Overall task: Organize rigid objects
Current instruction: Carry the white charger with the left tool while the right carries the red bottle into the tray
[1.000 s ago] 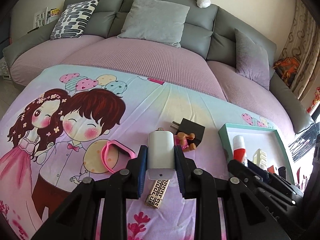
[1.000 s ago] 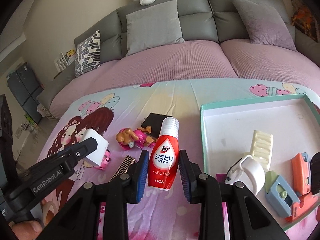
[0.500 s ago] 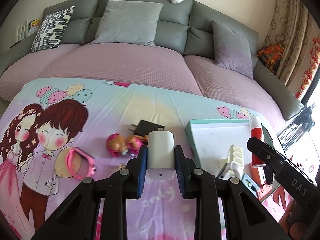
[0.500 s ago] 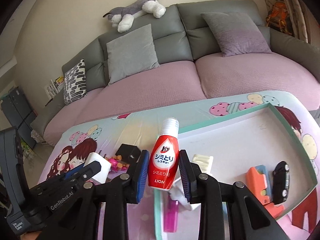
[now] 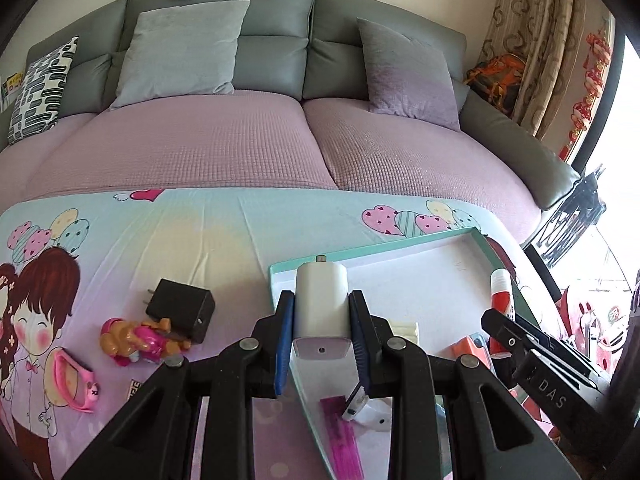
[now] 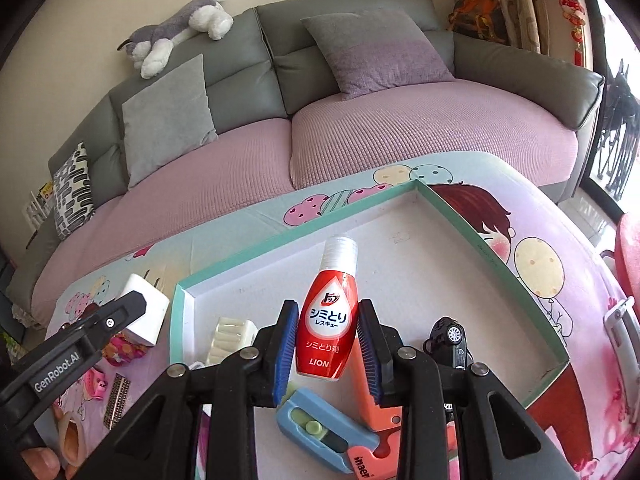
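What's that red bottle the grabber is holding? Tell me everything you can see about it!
The red bottle is small, glossy plastic, with a clear ribbed cap over a white top. Its white label carries Japanese writing, and LION is printed near the bottom. The right gripper is shut on its lower body, blue fingers pressing both sides. It leans slightly, cap away from the camera, over the teal-rimmed tray.

A red bottle point(image 6: 326, 316) with a white cap is shown at frame centre. The tray point(image 6: 500, 268) is edged in teal. The cloth point(image 5: 180, 236) is printed with cartoon figures.
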The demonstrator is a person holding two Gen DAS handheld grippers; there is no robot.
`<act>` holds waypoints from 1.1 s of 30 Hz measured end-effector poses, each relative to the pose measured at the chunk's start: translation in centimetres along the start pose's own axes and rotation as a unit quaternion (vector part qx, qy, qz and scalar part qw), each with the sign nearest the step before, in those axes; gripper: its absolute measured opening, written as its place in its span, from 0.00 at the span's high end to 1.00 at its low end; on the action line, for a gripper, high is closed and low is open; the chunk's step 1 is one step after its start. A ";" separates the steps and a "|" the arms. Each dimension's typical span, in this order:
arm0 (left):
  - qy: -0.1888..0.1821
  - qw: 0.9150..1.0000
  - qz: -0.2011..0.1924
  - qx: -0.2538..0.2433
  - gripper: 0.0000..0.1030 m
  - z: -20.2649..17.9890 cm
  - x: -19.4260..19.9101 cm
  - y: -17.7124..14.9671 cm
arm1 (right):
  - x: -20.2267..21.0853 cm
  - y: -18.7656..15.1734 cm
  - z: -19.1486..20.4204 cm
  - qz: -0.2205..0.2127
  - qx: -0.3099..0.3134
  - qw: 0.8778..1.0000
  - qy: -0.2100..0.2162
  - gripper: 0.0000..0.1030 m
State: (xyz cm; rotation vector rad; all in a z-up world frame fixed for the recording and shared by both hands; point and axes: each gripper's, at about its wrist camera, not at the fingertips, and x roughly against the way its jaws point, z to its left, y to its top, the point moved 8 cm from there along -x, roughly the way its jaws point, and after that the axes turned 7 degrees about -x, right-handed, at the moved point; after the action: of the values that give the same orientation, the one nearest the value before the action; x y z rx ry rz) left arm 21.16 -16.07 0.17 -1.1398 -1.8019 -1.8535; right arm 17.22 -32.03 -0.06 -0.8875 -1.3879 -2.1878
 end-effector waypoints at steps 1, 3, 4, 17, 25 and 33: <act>-0.002 1.000 0.001 0.000 0.73 -0.2 -0.4 0.1 | -0.1 -0.2 -0.1 0.001 0.004 1.000 -0.004 0.69; -0.001 1.000 0.005 0.002 0.73 -0.2 -1.2 0.1 | -0.5 -0.3 -0.3 0.006 0.006 1.000 -0.009 0.69; 0.001 1.000 0.007 0.004 0.73 -0.2 -1.5 0.0 | -0.7 -0.4 -0.4 0.009 0.005 1.000 -0.010 0.69; 0.013 1.000 0.026 -0.002 0.73 -1.0 -3.8 -0.9 | -1.5 -0.8 -1.6 0.024 -0.012 0.999 -0.020 0.69; 0.010 0.999 0.033 -0.009 0.73 -1.4 -4.4 -1.6 | -1.6 -0.9 -1.8 0.029 -0.013 0.999 -0.023 0.69; 0.015 0.999 0.039 -0.004 0.73 -0.9 -4.6 -2.0 | -2.1 -1.2 -1.6 0.037 -0.005 0.999 -0.027 0.69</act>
State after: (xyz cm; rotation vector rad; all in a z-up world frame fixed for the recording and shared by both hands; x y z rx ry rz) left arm 22.41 -18.02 -4.38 -1.1624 -1.7100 -1.8259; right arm 17.49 -32.94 -2.84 -0.9938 -1.3478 -2.1314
